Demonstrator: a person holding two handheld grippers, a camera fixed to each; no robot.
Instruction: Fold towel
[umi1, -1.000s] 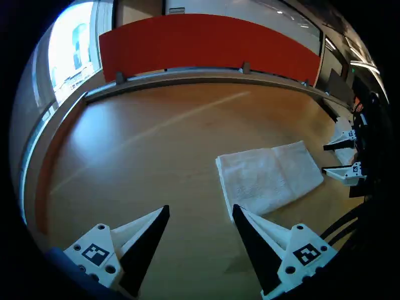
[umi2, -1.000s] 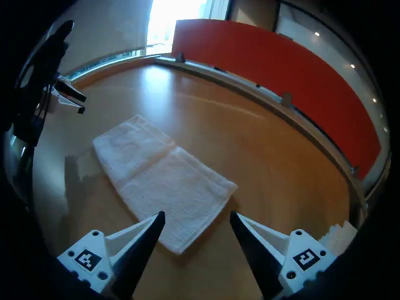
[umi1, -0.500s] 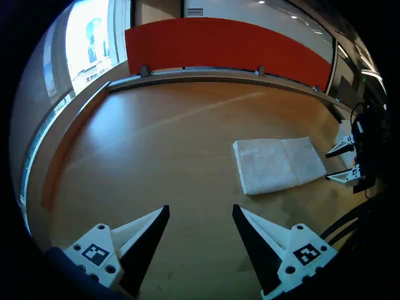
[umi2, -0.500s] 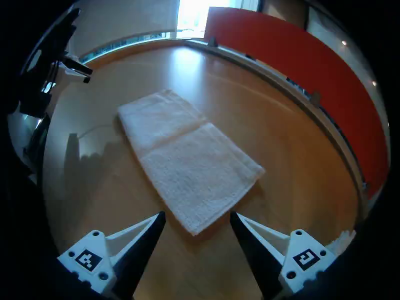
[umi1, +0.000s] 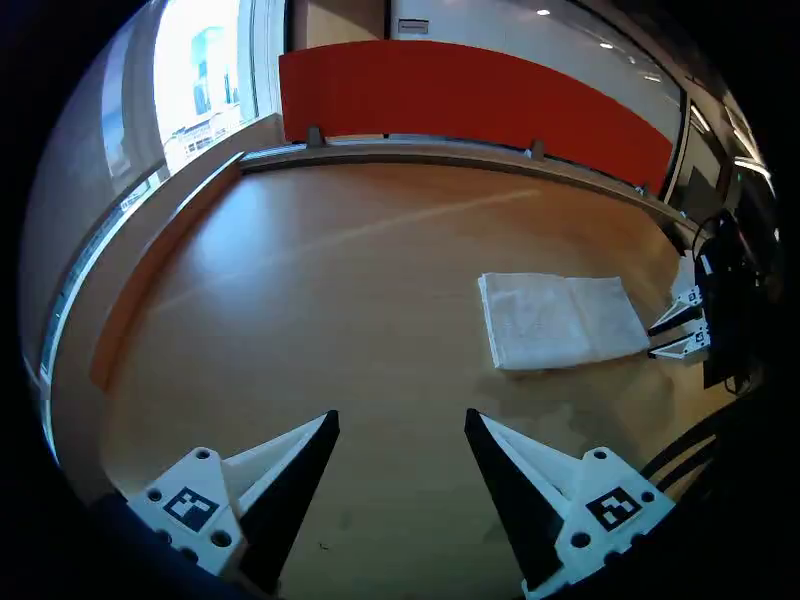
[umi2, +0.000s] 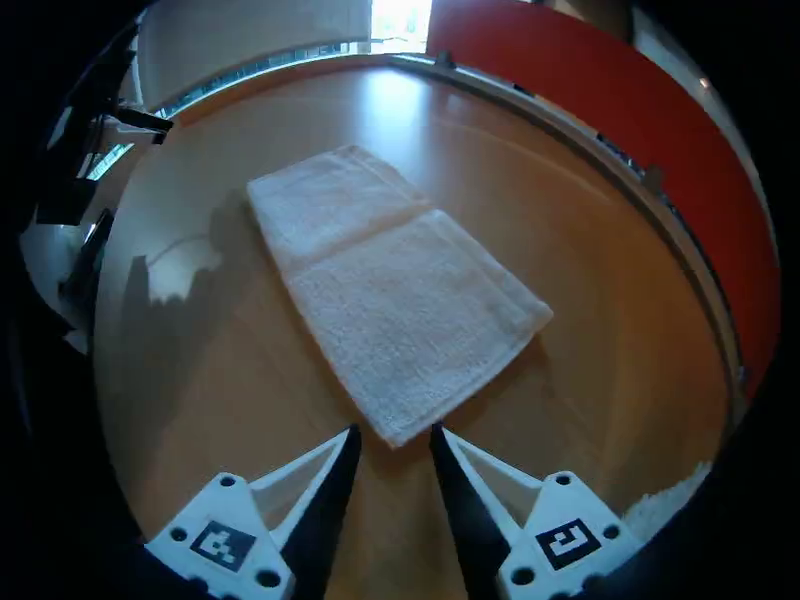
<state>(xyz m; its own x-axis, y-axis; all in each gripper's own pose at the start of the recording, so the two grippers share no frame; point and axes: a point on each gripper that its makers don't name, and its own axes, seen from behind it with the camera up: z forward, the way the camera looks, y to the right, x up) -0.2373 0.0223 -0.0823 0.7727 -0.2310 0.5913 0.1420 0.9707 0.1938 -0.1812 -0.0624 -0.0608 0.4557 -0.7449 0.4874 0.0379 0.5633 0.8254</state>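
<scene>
A white towel (umi2: 390, 290) lies folded flat on the wooden table (umi2: 580, 400), with a crease across its middle. My right gripper (umi2: 393, 432) hovers low over the towel's near corner, which sits just between the fingertips. Its jaws are narrowed but still apart, and neither finger presses the cloth. My left gripper (umi1: 400, 420) is open over bare wood, well to the left of the towel (umi1: 560, 320). From there the right gripper (umi1: 682, 335) shows at the towel's far right end. In the right gripper view the left gripper (umi2: 135, 118) is far off at the upper left.
A red divider panel (umi1: 470, 95) stands along the table's back edge, behind a grey rail (umi1: 420, 152). Bright windows (umi1: 205, 85) run along the left side. A second piece of white cloth (umi2: 665, 505) shows at the lower right edge of the right gripper view.
My right gripper moved closer to the towel's near corner and its fingers narrowed. My left gripper drew back and away from the towel, which now lies farther off.
</scene>
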